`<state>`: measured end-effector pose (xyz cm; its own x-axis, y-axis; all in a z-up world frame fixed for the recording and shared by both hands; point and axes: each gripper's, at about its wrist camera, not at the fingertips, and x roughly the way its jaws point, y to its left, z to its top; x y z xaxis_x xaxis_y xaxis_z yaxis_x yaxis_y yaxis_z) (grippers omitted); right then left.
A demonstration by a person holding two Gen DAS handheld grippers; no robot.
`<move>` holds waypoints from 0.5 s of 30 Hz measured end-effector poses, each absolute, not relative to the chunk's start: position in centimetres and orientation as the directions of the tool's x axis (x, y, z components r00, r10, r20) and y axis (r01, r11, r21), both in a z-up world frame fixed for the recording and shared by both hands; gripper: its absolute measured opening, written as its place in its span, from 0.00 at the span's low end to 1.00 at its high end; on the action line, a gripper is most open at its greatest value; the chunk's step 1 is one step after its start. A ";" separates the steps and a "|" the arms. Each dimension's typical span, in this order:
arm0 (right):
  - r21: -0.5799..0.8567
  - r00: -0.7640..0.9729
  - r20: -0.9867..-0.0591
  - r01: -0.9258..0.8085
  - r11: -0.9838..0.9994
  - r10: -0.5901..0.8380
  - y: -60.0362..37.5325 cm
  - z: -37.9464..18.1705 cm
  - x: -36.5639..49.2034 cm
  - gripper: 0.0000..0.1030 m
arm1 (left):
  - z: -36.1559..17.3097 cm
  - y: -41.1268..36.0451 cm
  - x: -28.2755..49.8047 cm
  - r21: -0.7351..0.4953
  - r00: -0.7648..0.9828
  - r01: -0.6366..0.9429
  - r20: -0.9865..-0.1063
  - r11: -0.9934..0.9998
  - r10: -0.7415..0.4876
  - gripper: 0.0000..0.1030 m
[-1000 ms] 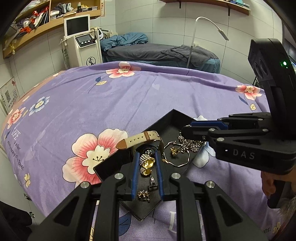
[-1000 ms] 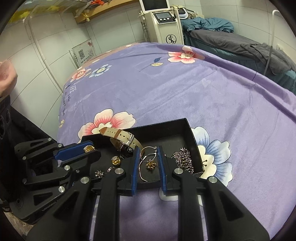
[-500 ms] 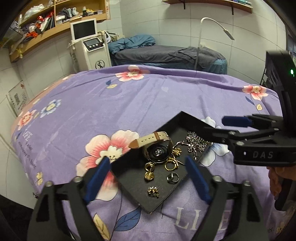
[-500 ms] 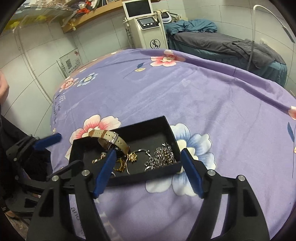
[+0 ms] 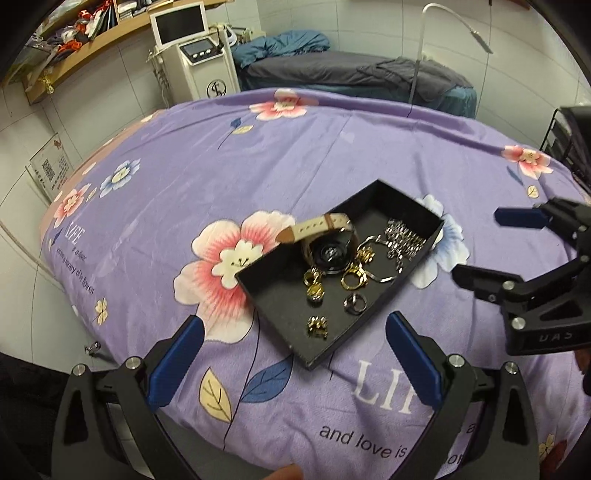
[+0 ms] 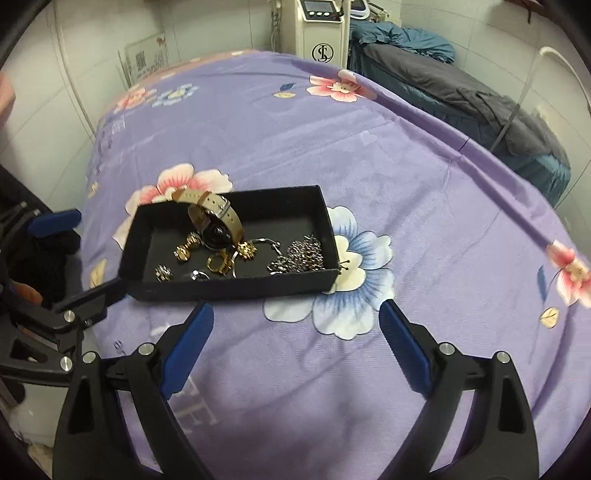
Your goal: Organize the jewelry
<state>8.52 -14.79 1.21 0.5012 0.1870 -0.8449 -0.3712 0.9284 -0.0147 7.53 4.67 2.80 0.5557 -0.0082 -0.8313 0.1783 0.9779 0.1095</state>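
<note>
A black tray point(image 5: 314, 362) lies on the purple floral bedspread point(image 5: 258, 155). It holds a watch with a beige strap point(image 5: 325, 224), a silver chain point(image 5: 402, 240), gold rings point(image 5: 314, 281), a silver ring point(image 5: 354, 303) and a small gold earring point(image 5: 317, 325). My left gripper point(image 5: 294, 320) hovers at the tray's near corner, its jaws opening wide with nothing between the pads. My right gripper point(image 6: 296, 309) hangs just in front of the tray point(image 6: 236, 285), jaws also opening and holding nothing. The watch point(image 6: 218, 206) and chain point(image 6: 299, 254) also show in the right wrist view.
The bedspread drops off at the bed's left edge point(image 5: 66, 295). Behind stand a white machine with a screen point(image 5: 195, 55), a second bed with a grey cover point(image 5: 351, 70) and a thin lamp point(image 5: 461, 22). A wooden shelf point(image 5: 74, 29) runs along the wall.
Both grippers were nearly shut over gold pieces inside the tray. Their jaws have spread wide and both have drawn back and tilted up, leaving the pieces lying in the tray.
</note>
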 end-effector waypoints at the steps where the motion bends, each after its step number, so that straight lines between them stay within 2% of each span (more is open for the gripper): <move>1: -0.043 0.496 -0.853 -0.380 0.924 0.165 -14.5 1.3 8.5 0.88 | 2.7 4.7 7.6 0.119 0.546 0.174 -0.838 0.977 0.004 0.94; 6: -0.128 0.474 -0.876 -0.409 0.904 0.090 -13.3 1.5 8.6 0.90 | 1.8 5.0 7.6 0.171 0.505 0.161 -0.861 0.972 0.068 0.94; 11: -0.226 0.477 -0.879 -0.396 0.890 -0.010 -12.5 1.0 8.4 0.90 | 1.5 5.5 7.4 0.162 0.479 0.148 -0.875 0.976 0.073 0.94; 15: -0.197 0.468 -0.884 -0.408 0.892 0.018 -11.7 0.8 8.1 0.90 | 0.9 5.7 7.6 0.165 0.445 0.119 -0.890 0.979 0.096 0.94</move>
<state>8.15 -11.74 0.83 0.4679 0.0184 -0.8836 -0.4075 0.8916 -0.1972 7.60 5.75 0.85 0.4454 0.0956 -0.8902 0.1189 0.9792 0.1647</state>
